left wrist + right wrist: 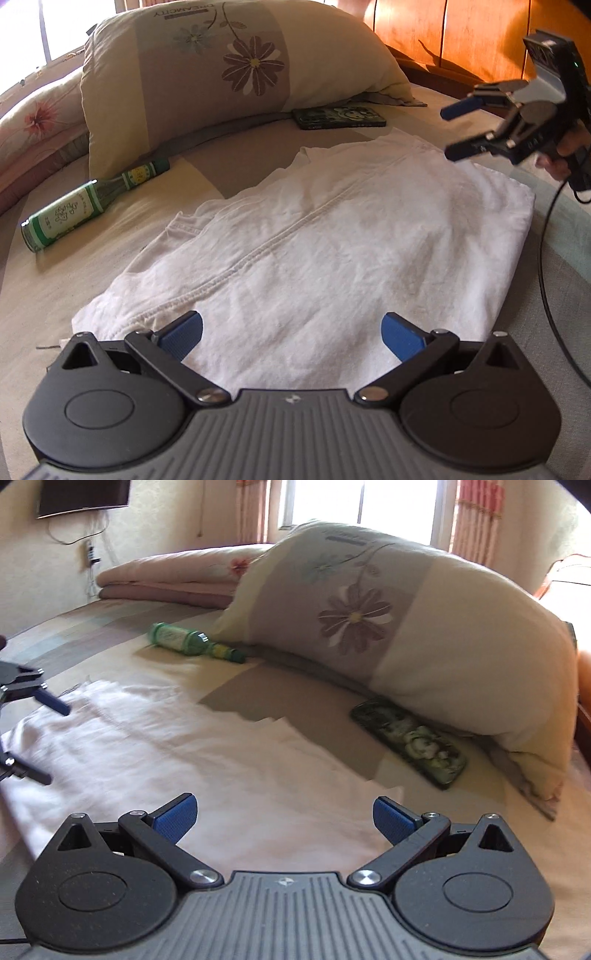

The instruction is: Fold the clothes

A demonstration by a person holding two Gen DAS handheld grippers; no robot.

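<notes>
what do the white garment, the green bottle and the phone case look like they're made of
White garment: soft woven or knit cloth, probably cotton, matte, with fine wrinkles and a stitched seam.
Green bottle: likely glass, since it is translucent with glossy glints, and carries a paper-like label.
Phone case: seems hard plastic, with a shiny printed surface; uncertain.

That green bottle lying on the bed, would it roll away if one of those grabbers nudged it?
Probably a little. The green bottle lies on its side and looks round, so a sideways push should roll it, though the soft bed sheet would likely slow it. It looks like glass, so probably slick and rigid; its neck lies close to the pillow, which may stop it.
</notes>
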